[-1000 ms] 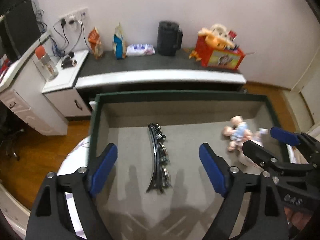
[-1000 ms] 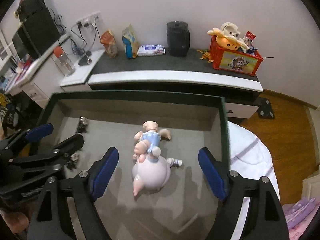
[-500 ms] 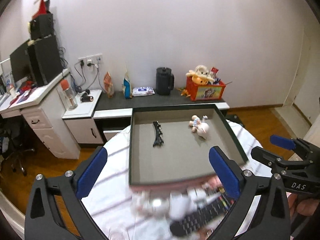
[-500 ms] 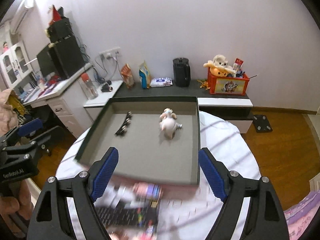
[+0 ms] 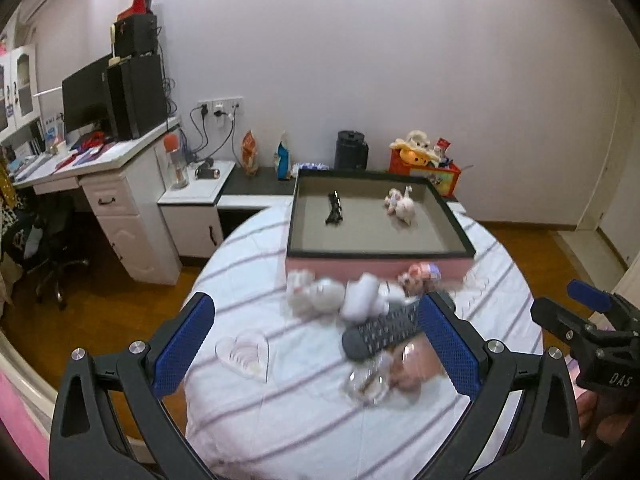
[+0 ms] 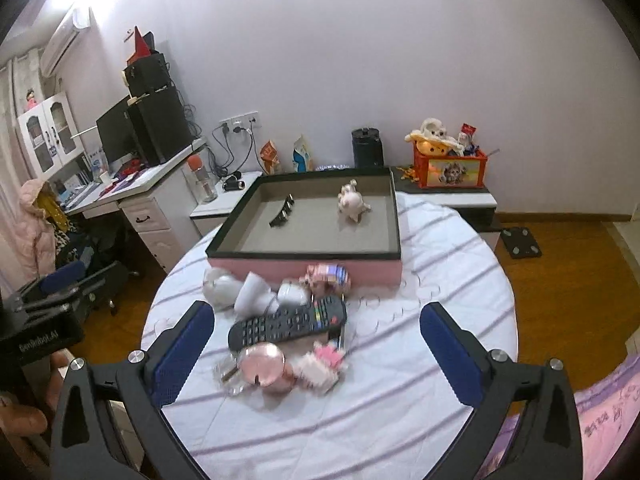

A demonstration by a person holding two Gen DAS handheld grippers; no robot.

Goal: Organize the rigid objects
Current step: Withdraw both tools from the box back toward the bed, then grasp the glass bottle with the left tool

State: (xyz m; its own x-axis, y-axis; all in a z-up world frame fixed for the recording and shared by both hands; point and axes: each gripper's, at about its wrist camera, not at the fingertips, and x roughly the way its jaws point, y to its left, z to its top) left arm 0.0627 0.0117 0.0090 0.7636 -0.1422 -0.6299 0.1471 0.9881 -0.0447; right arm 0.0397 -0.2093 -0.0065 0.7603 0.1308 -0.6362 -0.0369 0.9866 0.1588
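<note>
Left gripper: the left gripper (image 5: 316, 344) is held wide apart above the near part of the table, nothing between its blue pads.
Right gripper: the jaws of the right gripper (image 6: 316, 350) are opening and stand wide; nothing is gripped, the clutter is only seen beyond them.
Box: a shallow pink-sided box (image 6: 372, 272) with a dark rim is set at the far side of the table.
Already in the box: a black hair clip (image 6: 283, 212) and a pink pig figurine (image 6: 351, 202) are lying well apart on the grey floor.
Left to sort: a black remote control (image 6: 288, 322), a pink round-lidded container (image 6: 266, 368), a small pink block toy (image 6: 324, 362), a colourful toy (image 6: 330, 276) and white figurines (image 6: 252, 292) are heaped just before the box's near wall.
Remote, handling: judged stiff, light and smooth; best taken across its narrow width near the middle, since it is resting partly on other pieces.
Figurines, handling: probably hard and rounded, so likely to slip or roll; some may chip if dropped.
Container, handling: its lid looks glossy; a hold on the sides is judged safer.
Surface: a round table (image 5: 256, 420) is covered with a white cloth with grey stripes, which may wrinkle and drag.
Room: a white desk with a monitor (image 5: 86, 98) is seen at the left, a low cabinet along the wall, a wooden floor.
</note>
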